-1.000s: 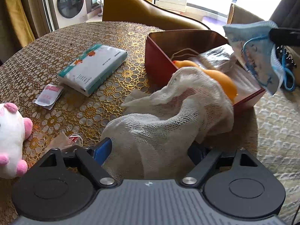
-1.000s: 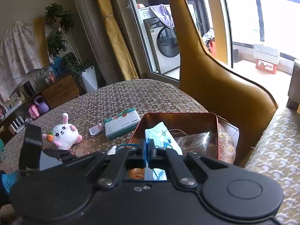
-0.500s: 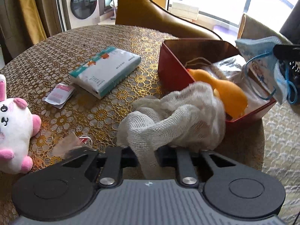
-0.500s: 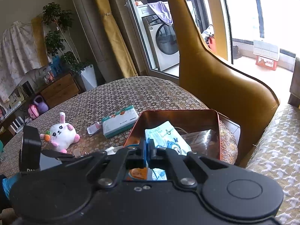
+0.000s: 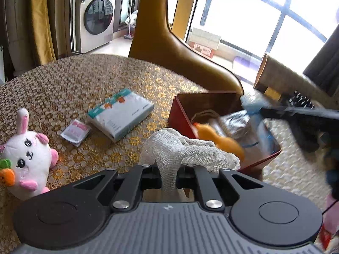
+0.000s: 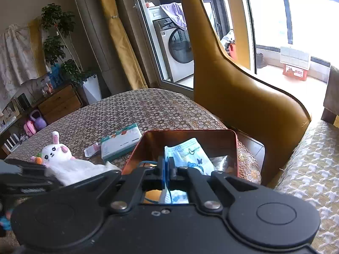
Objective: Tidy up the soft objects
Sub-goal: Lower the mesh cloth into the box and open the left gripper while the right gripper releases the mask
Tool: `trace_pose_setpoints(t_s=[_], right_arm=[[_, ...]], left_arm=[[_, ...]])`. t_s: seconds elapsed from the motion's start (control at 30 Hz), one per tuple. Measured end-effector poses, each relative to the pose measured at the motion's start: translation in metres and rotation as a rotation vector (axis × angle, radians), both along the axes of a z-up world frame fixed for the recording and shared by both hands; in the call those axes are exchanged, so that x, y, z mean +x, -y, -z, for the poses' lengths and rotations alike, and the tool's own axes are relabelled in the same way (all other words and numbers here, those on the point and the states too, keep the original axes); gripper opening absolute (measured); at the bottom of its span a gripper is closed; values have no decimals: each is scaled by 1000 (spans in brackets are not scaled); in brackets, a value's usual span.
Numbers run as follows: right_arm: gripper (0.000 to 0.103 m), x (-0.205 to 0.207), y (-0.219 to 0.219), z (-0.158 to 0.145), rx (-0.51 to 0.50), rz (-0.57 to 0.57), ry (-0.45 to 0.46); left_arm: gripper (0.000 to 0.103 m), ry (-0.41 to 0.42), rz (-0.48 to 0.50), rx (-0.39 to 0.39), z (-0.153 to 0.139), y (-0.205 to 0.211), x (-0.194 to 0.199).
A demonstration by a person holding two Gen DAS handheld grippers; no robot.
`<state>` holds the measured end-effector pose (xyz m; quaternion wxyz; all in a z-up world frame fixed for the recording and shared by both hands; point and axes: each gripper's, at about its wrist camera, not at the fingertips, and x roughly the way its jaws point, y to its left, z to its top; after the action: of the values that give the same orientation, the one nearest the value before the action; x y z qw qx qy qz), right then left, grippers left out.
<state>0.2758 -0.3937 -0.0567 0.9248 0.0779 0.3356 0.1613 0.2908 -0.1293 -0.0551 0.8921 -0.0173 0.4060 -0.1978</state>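
Pinching a bunched neck of the white mesh cloth [image 5: 169,165], the left gripper [image 5: 168,172] has just been closing and now has its jaws pressed tight on the fabric, which billows out beyond the fingertips toward the near left corner of the red box [image 5: 182,114]. Part of the cloth spreads rightward against the box's near rim, just beside the orange rubber toy [image 5: 220,139] that lies inside. Blur covers the right side of this view.

The right gripper [image 6: 167,170] has its jaws pressed together on a light blue face mask [image 6: 188,154], whose body hangs past the fingertips over the inside of the box, above a clear plastic bag [image 6: 222,162].

On the table [image 5: 63,84], to the left of the box, lie a tissue pack [image 5: 120,114] and a small pink sachet [image 5: 76,130]; nearer and farther left sits a white plush rabbit [image 5: 29,156], well apart from both grippers.
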Motion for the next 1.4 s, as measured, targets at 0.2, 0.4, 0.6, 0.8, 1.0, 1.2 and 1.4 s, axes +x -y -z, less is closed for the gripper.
trace_pose_setpoints(t_s=[0.2, 0.4, 0.6, 0.8, 1.0, 1.2, 1.4], right_arm=[[2, 4, -1, 13, -14, -3, -24], [20, 4, 2, 27, 2, 2, -81], [37, -6, 5, 26, -36, -13, -80], [37, -19, 14, 19, -54, -40, -62], [38, -23, 27, 19, -33, -24, -75], [39, -23, 33, 19, -22, -29, -74], [39, -22, 35, 23, -14, -32, -84]], left_arm=[[10, 36, 10, -51, -37, 5, 2], [10, 71, 34, -92, -65, 33, 14], [10, 86, 87, -95, -72, 77, 24], [10, 74, 122, -68, -49, 113, 35], [10, 32, 123, -35, -20, 131, 48], [10, -15, 118, -4, 5, 141, 60], [10, -49, 127, 29, 21, 146, 61]])
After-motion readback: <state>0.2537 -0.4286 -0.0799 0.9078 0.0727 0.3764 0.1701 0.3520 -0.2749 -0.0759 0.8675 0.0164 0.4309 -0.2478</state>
